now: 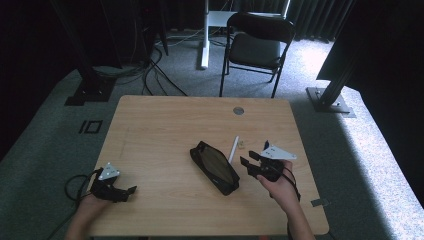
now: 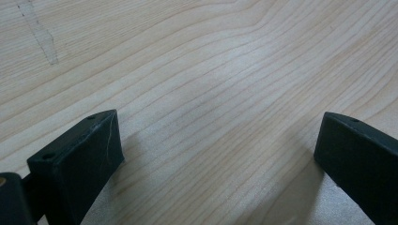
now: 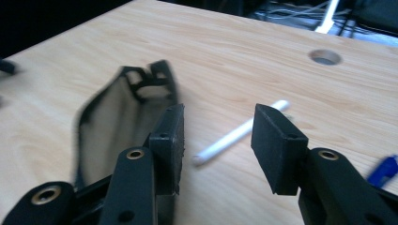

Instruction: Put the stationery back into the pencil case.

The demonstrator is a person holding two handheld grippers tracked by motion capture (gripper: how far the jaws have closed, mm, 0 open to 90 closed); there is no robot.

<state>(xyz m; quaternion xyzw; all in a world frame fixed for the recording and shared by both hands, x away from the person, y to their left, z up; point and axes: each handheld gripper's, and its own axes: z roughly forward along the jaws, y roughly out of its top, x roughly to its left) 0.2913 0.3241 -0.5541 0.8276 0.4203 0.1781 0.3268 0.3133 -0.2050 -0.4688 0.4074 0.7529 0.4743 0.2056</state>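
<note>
A black pouch [image 1: 214, 166] lies open on the wooden table [image 1: 165, 125], its mouth facing up [image 3: 117, 117]. Just right of it rests a white pen [image 1: 233, 149], which the right gripper view shows beyond the jaws [image 3: 239, 133]. My right gripper [image 1: 250, 162] hovers close to the pouch's right side, open, with nothing between its jaws [image 3: 217, 140]. My left gripper [image 1: 127, 192] rests low at the table's near left corner, open wide over bare wood [image 2: 216, 150].
A small pale object [image 1: 241, 145] sits next to the pen. A blue object [image 3: 382, 171] lies at the right edge of the right gripper view. The table has a round cable hole [image 1: 238, 110]. A black folding chair [image 1: 257, 45] stands beyond the table.
</note>
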